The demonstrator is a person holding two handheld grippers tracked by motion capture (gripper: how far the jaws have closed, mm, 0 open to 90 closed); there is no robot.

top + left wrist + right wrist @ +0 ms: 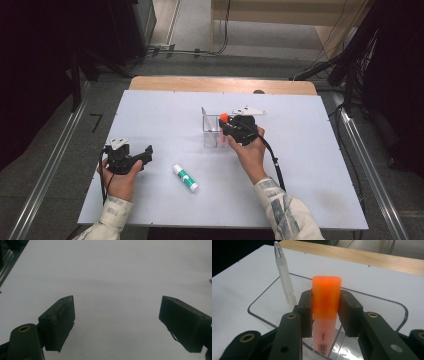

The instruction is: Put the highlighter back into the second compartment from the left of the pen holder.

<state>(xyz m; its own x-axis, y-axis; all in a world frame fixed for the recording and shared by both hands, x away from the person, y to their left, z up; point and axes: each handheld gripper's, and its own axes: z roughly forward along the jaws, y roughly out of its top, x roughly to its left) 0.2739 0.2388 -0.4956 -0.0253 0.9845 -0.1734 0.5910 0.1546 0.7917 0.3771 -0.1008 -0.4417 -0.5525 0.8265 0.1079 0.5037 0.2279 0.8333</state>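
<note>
The orange highlighter stood upright in the clear holder, cap up, barcode end down near the floor of the bin. Its long axis ran vertical, perhaps tipped a touch toward me; the cap end pointed at the ceiling. My right gripper had its two black jaws against the flat sides of the marker, one on each side, just below the cap line. They looked to be pinching it, though whether with full pressure or only touching I could not say for certain.

Step in hand, as I judged it: setting the highlighter into the holder, near done. Next move called for easing the jaws apart without dragging the marker sideways, then lifting straight up so the pads cleared the cap and the rim of the holder.

Beside it in the same holder a frosted pen leaned on the wall, silver tip up, apart from the marker.

Farther out, on the white table, a glue stick with a green label lay on its side, between my two hands. My left gripper rested on the table, jaws spread wide, nothing between them.
</note>
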